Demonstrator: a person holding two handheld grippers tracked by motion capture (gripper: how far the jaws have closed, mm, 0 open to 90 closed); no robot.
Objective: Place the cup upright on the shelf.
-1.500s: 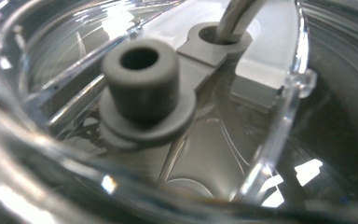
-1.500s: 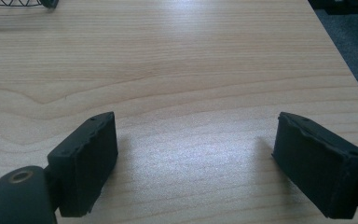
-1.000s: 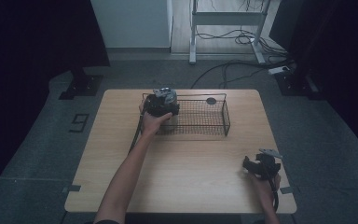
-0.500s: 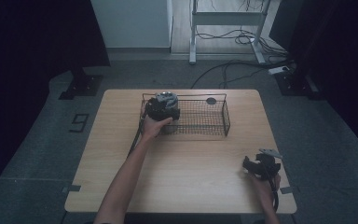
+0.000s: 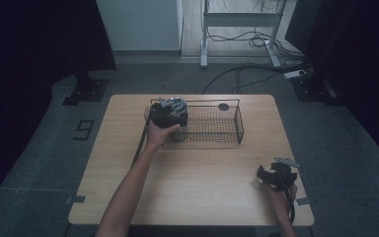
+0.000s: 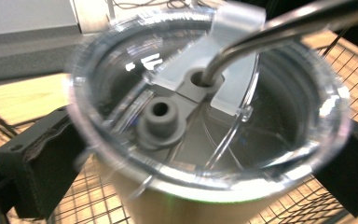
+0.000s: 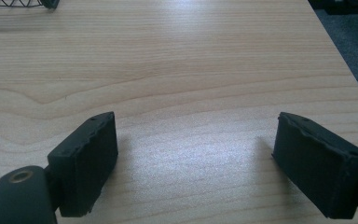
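A steel tumbler [image 6: 242,205] with a clear lid [image 6: 121,74] and a bent metal straw [image 6: 270,25] stands in the left end of a black wire basket [image 5: 239,123]. My left gripper [image 5: 170,112] hovers over it, and in the left gripper view [image 6: 196,163] the black jaws flank the tumbler's sides. They have just been opening, with the tumbler between them and the pads [image 6: 42,163] no longer pressing it. My right gripper [image 5: 275,175] rests near the table's front right corner. Its jaws [image 7: 196,163] stand wide apart over bare wood.
The basket's mesh [image 6: 349,60] surrounds the tumbler, and its near corner [image 7: 14,2] shows far off in the right gripper view. A small dark round thing [image 5: 223,106] lies at the basket's back. The wooden table [image 5: 202,197] ends close to the right gripper.
The left gripper has drawn back a little toward the person above the basket's left end. The right gripper has stayed where it was.
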